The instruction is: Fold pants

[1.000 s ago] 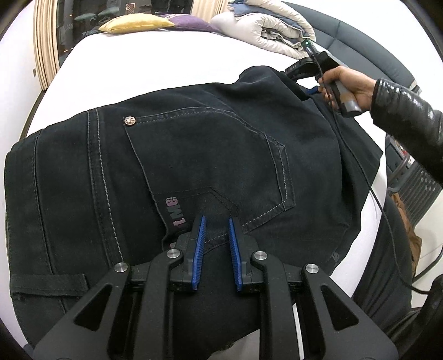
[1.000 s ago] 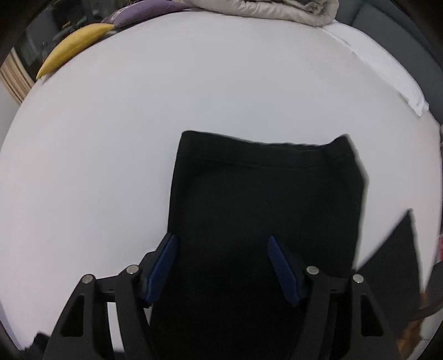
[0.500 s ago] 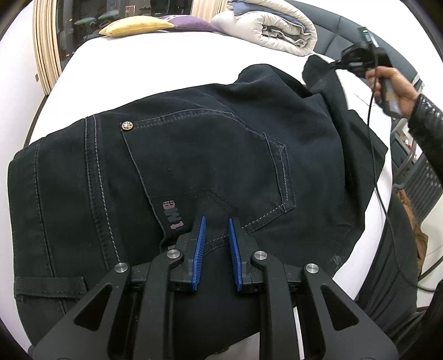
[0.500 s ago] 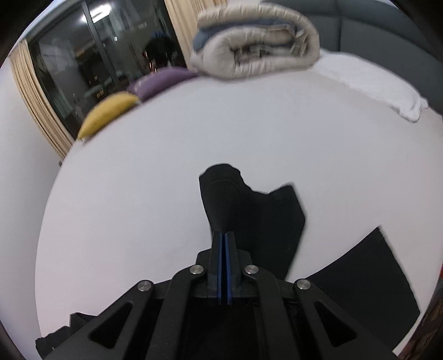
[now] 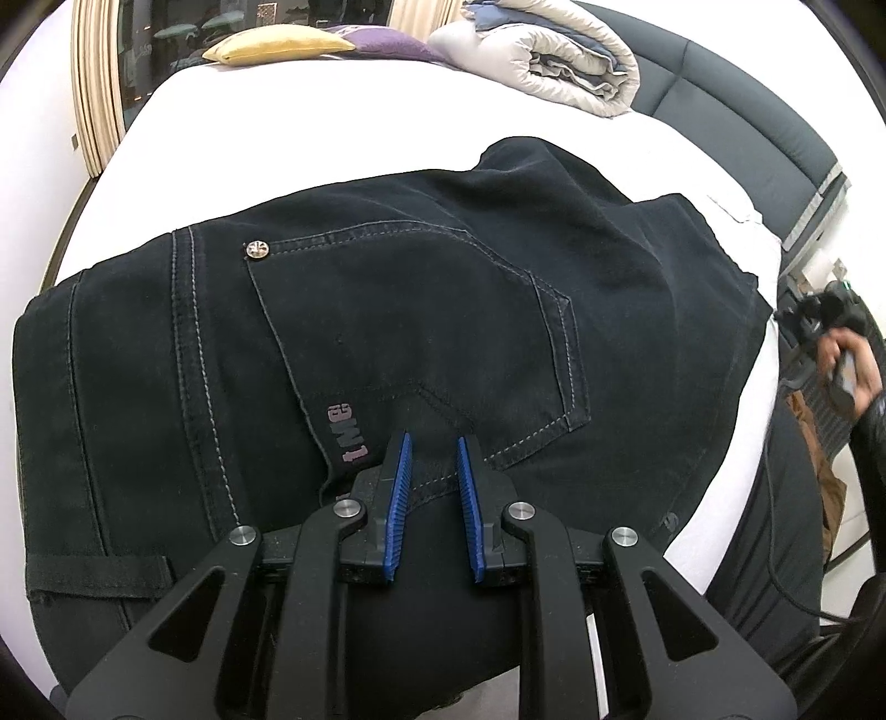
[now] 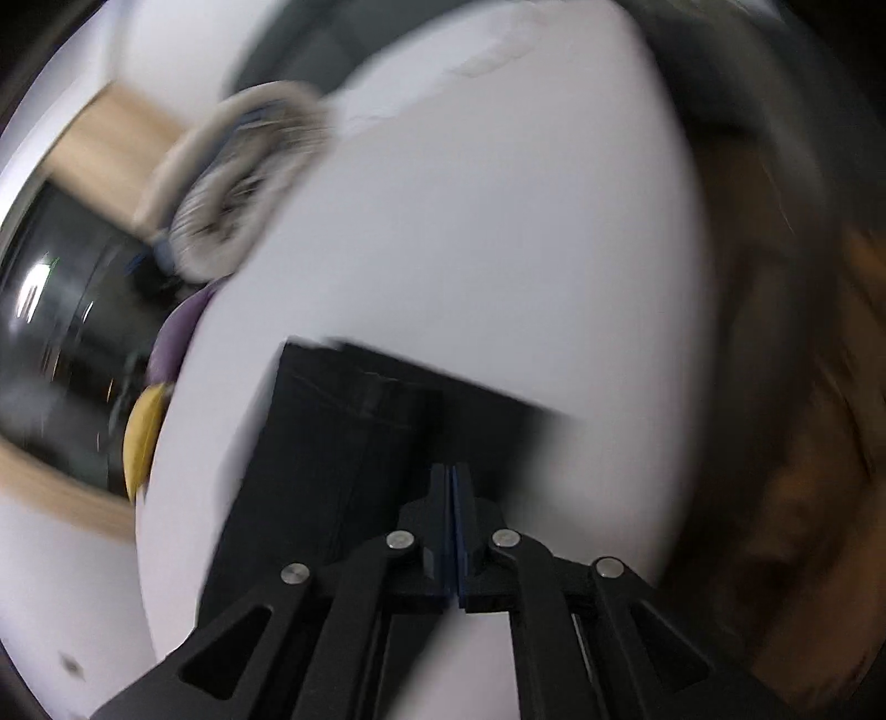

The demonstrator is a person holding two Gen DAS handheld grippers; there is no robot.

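**Right hand pulled off to the bed's side; left claw unmoved on the pants**

Compared with a second ago: my right gripper [image 6: 454, 482] was spread wide over a dark trouser leg then; now its blue pads sit flush together, clenched. In its own blurred view I cannot tell whether any cloth is pinched between them. From the left wrist view, the right hand [image 5: 847, 365] has gone from the far edge of the pants to beyond the right side of the bed, low and apart from the fabric. The right camera's picture is also rolled over relative to the earlier one, and heavily smeared.

My left gripper [image 5: 432, 487] has not shifted. Its pads stand a narrow gap apart at the near edge of the pants [image 5: 387, 332], with a ridge of dark cloth and a stitched seam rising between them; it looks like a pinch on that fold, though I cannot see pad contact clearly.

The pants lie seat-up across the white bed [image 5: 310, 127], back pocket and rivet showing, the leg end folded over on the right.

Surface and room: white sheet, flat. At the far end a yellow pillow [image 5: 277, 47], a purple pillow [image 5: 387, 47] beside it, and a rolled duvet [image 5: 548, 61]. Dark padded headboard [image 5: 736, 111] on the right; curtain [image 5: 94, 83] and dark window at left.
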